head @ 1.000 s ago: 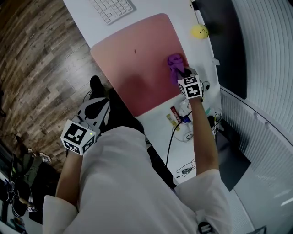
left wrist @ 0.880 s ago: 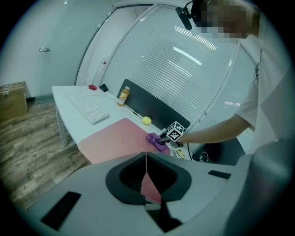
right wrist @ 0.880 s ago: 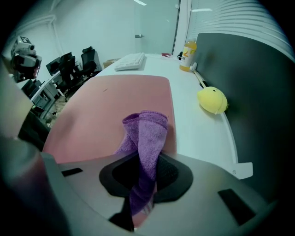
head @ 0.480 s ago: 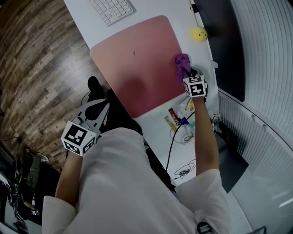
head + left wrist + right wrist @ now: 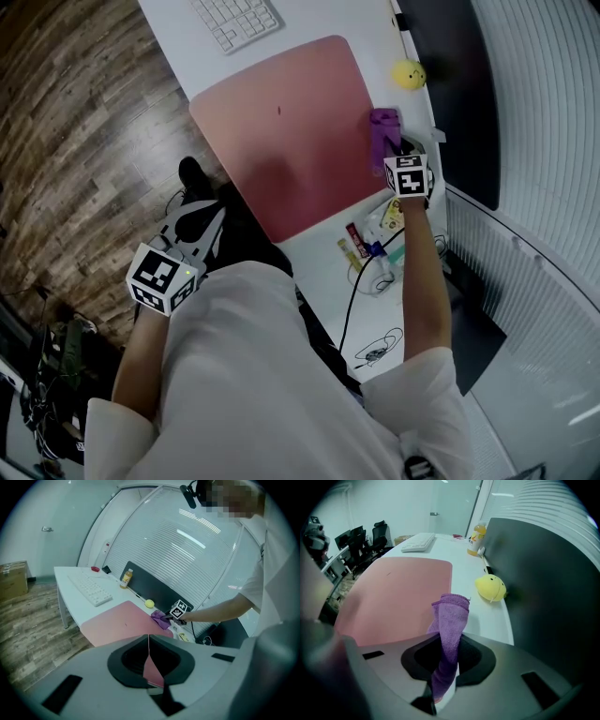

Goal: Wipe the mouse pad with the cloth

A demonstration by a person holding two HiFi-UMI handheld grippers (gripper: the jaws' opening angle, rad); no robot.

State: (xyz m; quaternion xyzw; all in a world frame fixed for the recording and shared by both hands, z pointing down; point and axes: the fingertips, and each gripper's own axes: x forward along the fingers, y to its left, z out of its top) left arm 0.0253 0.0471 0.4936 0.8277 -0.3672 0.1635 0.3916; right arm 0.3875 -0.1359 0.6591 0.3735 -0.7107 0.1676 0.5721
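Note:
A large pink mouse pad (image 5: 291, 131) (image 5: 393, 597) (image 5: 122, 623) lies on the white desk (image 5: 187, 47). My right gripper (image 5: 394, 155) (image 5: 445, 660) is shut on a purple cloth (image 5: 382, 131) (image 5: 450, 620) (image 5: 160, 619), which stands folded between the jaws at the pad's right edge, near the desk's back. My left gripper (image 5: 192, 225) (image 5: 148, 660) hangs shut and empty below the desk's front edge, over the wooden floor, away from the pad.
A white keyboard (image 5: 234, 19) (image 5: 418, 542) lies left of the pad. A yellow ball-like toy (image 5: 409, 73) (image 5: 491, 587) sits by the dark back panel (image 5: 543, 583), and an orange bottle (image 5: 475, 538) stands further along. Cables and small packets (image 5: 370, 248) clutter the desk's right end.
My right gripper has carried the cloth rightward across the pad, from inside its right part to its right edge by the desk's back. The left gripper has stayed put.

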